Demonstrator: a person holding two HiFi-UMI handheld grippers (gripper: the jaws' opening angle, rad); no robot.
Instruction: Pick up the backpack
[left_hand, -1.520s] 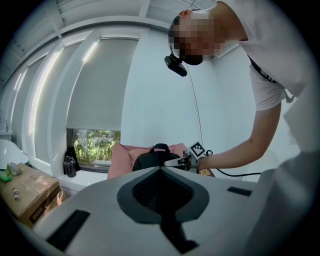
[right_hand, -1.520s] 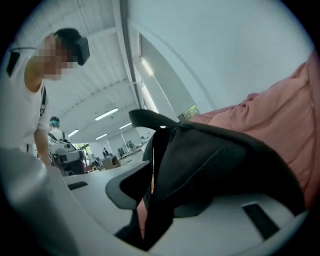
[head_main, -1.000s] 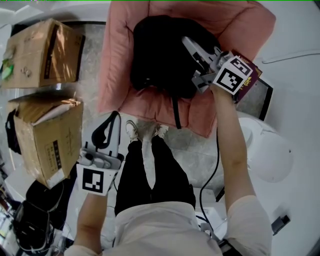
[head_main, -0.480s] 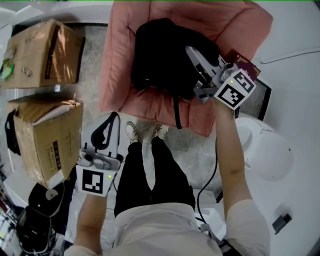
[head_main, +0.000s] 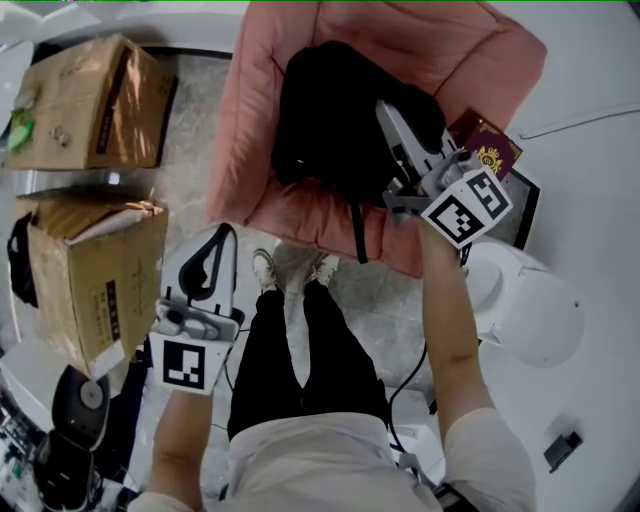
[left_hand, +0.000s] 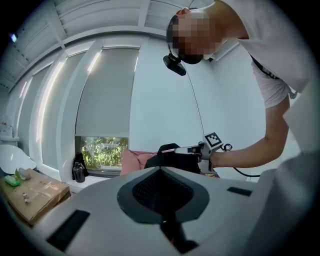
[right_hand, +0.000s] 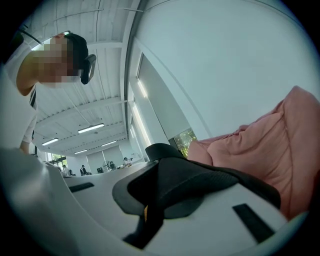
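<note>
Backpack (head_main: 330, 120): black, slumped on the pink cushioned seat (head_main: 480, 60), with its bulk toward the seat's middle. We cannot tell whether any part is clear of the cushion yet.

Right gripper (head_main: 388, 112): reaches in over the backpack's right side. Its jaws are closed on a black strap (right_hand: 235, 177), which runs out from between them across the right gripper view. We judge the strap was chosen because it is the one thin part these narrow jaws can close round. The body of the bag is far too bulky for them.

Left gripper (head_main: 226, 238): held low beside the person's left leg, well apart from the seat. Its jaws are together with nothing between them. We read it as parked out of the way, since one grip looks enough for this lift.

Maroon booklet (head_main: 487, 155): lies at the seat's right edge, just beside the right gripper's marker cube. It looks set aside and not part of the job.

Counts:
- Backpack: one.
- Seat: one.
- Grippers: two, one loaded and one idle.
- Cardboard boxes (head_main: 88, 100): two, off to the left.
- Booklet: one.
- Shoes (head_main: 265, 265): two, on the floor in front of the seat.
</note>
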